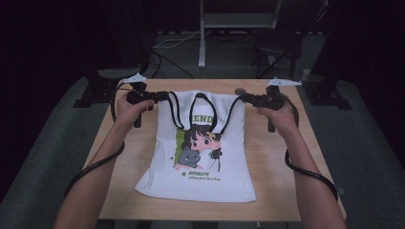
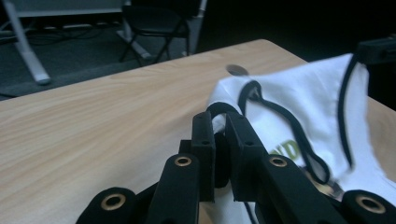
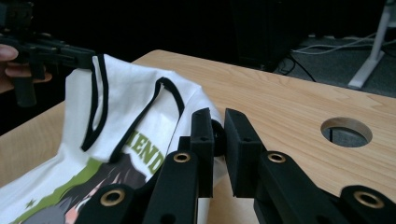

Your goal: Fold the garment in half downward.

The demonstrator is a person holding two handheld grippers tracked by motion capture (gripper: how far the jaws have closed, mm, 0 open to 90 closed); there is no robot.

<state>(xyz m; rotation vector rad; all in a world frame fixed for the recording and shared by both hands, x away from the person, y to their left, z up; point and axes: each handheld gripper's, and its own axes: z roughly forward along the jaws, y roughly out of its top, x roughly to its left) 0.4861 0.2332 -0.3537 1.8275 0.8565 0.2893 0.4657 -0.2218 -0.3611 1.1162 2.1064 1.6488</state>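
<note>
Pale wood-grain desk (image 1: 119,157) with rounded corners stands on grey floor in a dark room. Nearest the desk's front edge lies the hem of a white sleeveless cotton top (image 1: 200,167), black-piped, printed with a cartoon girl and cat. Its straps rise toward the far edge. The left gripper (image 1: 160,96) is clamped on the left strap, the right gripper (image 1: 244,98) on the right strap. Beyond, a round hole (image 3: 346,131) pierces the far edge.
</note>
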